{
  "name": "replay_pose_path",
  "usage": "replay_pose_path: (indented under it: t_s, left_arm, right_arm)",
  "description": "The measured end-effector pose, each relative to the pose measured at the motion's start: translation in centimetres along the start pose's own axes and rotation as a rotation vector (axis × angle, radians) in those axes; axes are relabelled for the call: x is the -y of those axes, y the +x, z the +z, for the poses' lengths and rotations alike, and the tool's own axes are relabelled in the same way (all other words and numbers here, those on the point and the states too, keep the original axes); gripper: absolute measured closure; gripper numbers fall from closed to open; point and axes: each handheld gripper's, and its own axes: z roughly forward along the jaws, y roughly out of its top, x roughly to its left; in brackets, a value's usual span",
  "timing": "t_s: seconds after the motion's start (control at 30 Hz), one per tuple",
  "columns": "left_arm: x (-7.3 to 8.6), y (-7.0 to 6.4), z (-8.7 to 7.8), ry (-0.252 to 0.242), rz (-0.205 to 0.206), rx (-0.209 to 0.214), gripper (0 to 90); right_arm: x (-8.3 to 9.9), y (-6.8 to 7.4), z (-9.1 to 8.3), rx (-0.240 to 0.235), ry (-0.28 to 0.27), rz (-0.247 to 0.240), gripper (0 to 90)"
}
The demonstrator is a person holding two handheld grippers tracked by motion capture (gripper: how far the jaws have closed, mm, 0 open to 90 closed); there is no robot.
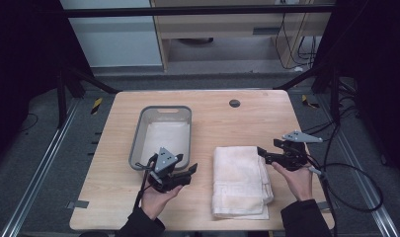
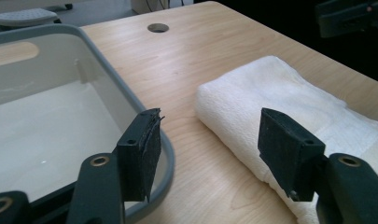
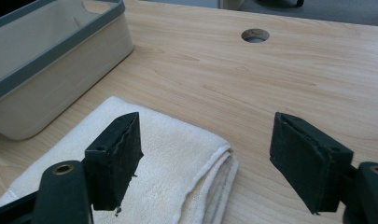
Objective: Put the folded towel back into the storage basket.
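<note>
A folded white towel (image 1: 241, 180) lies on the table (image 1: 222, 118) right of centre, just right of a grey bin (image 1: 164, 136). The left gripper (image 1: 180, 175) hovers at the bin's near right corner, jaws apart and empty. The right gripper (image 1: 266, 154) hangs at the towel's far right corner, jaws also wide and holding nothing.

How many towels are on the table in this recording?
1. A folded white towel lies on the table, right of the grey bin, between the left gripper and right gripper. The bin's interior looks empty.
</note>
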Motion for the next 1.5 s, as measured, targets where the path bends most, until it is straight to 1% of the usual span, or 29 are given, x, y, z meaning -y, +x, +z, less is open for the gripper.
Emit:
replay_pose_path:
  t_s: [0.03, 0.07, 0.1, 0.13, 0.17, 0.2, 0.23, 0.3, 0.37, 0.47, 0.53, 0.6, 0.67, 0.7, 0.83, 0.93, 0.97, 1.03, 1.1, 1.2, 1.27, 1.3, 1.33, 1.37, 1.43, 1.47, 1.5]
  left_arm:
    - [0.0, 0.0, 0.0, 0.000, 0.000, 0.000, 38.7]
    - [0.1, -0.6, 0.4, 0.013, 0.009, 0.012, 38.7]
    - [0.1, -0.6, 0.4, 0.013, 0.009, 0.012, 39.2]
    - [0.2, -0.8, 0.5, 0.017, 0.012, 0.018, 39.2]
    - [0.3, -1.1, 0.7, 0.026, 0.018, 0.022, 39.6]
    - [0.4, -1.3, 0.8, 0.031, 0.019, 0.026, 39.6]
    - [0.6, -1.8, 1.1, 0.043, 0.029, 0.033, 39.8]
    - [0.7, -2.0, 1.2, 0.046, 0.027, 0.036, 39.9]
    - [1.0, -2.4, 1.4, 0.059, 0.034, 0.043, 40.3]
    - [1.2, -2.6, 1.7, 0.070, 0.040, 0.045, 40.5]
    - [1.3, -2.9, 1.9, 0.077, 0.038, 0.053, 40.6]
    - [1.5, -3.2, 2.1, 0.082, 0.037, 0.058, 40.9]
    - [1.6, -3.4, 2.4, 0.087, 0.036, 0.061, 41.2]
    - [1.7, -3.6, 2.6, 0.094, 0.040, 0.066, 41.3]
    - [1.9, -3.9, 3.0, 0.104, 0.043, 0.070, 41.0]
    - [2.1, -4.1, 3.3, 0.112, 0.034, 0.076, 40.9]
    - [2.1, -4.2, 3.5, 0.116, 0.036, 0.078, 40.9]
    - [2.2, -4.3, 3.7, 0.121, 0.045, 0.070, 41.0]
    - [2.4, -4.4, 4.2, 0.128, 0.046, 0.076, 40.9]
    - [2.6, -4.6, 4.5, 0.135, 0.051, 0.074, 40.6]
    - [2.8, -4.7, 4.8, 0.145, 0.059, 0.071, 40.4]
    - [2.9, -4.8, 5.1, 0.140, 0.067, 0.074, 40.3]
    - [3.0, -4.8, 5.2, 0.145, 0.069, 0.070, 40.4]
    - [3.1, -4.9, 5.4, 0.149, 0.070, 0.070, 40.1]
    - [3.3, -5.0, 5.6, 0.165, 0.070, 0.072, 39.8]
    - [3.3, -5.0, 5.8, 0.167, 0.069, 0.074, 39.5]
    - [3.4, -5.1, 5.9, 0.170, 0.068, 0.078, 38.8]
  right_arm:
    - [0.0, 0.0, 0.0, 0.000, 0.000, 0.000, 25.5]
    - [0.1, 0.0, 0.1, 0.001, 0.007, -0.001, 25.6]
    - [0.1, 0.0, 0.1, 0.001, 0.007, -0.001, 25.6]
    - [0.2, 0.1, 0.3, 0.004, 0.017, -0.015, 25.8]
    - [0.2, 0.2, 0.3, 0.000, 0.020, -0.011, 26.0]
    - [0.2, 0.3, 0.5, -0.003, 0.024, -0.014, 26.4]
    - [0.3, 0.4, 0.6, -0.004, 0.034, -0.020, 26.6]
    - [0.3, 0.4, 0.7, -0.006, 0.037, -0.024, 26.7]
    - [0.5, 0.6, 0.9, -0.005, 0.047, -0.028, 26.7]
    - [0.5, 0.6, 1.0, -0.004, 0.051, -0.035, 26.6]
    - [0.6, 0.7, 1.1, -0.009, 0.058, -0.035, 26.2]
    - [0.7, 0.7, 1.2, -0.012, 0.062, -0.045, 25.5]
    - [0.7, 0.8, 1.3, -0.016, 0.064, -0.040, 25.4]
    - [0.8, 0.9, 1.5, -0.017, 0.065, -0.043, 25.0]
    - [1.0, 1.0, 1.8, -0.019, 0.080, -0.046, 24.2]
    - [1.1, 1.1, 2.1, -0.023, 0.091, -0.047, 23.0]
    - [1.1, 1.1, 2.2, -0.025, 0.093, -0.050, 22.9]
    - [1.2, 1.1, 2.4, -0.029, 0.102, -0.047, 22.6]
    - [1.4, 1.2, 2.7, -0.030, 0.109, -0.052, 22.4]
    - [1.4, 1.2, 2.8, -0.026, 0.113, -0.054, 22.4]
    - [1.6, 1.1, 2.9, -0.028, 0.106, -0.047, 22.7]
    - [1.7, 0.9, 2.9, -0.032, 0.106, -0.026, 22.8]
    - [1.8, 0.8, 3.0, -0.025, 0.112, -0.020, 22.8]
    - [2.0, 0.6, 3.0, -0.003, 0.116, -0.038, 22.9]
    - [2.1, 0.5, 3.0, -0.002, 0.118, -0.042, 22.7]
    - [2.2, 0.5, 3.1, -0.001, 0.123, -0.033, 22.7]
    - [2.3, 0.5, 3.3, 0.007, 0.135, -0.042, 22.5]
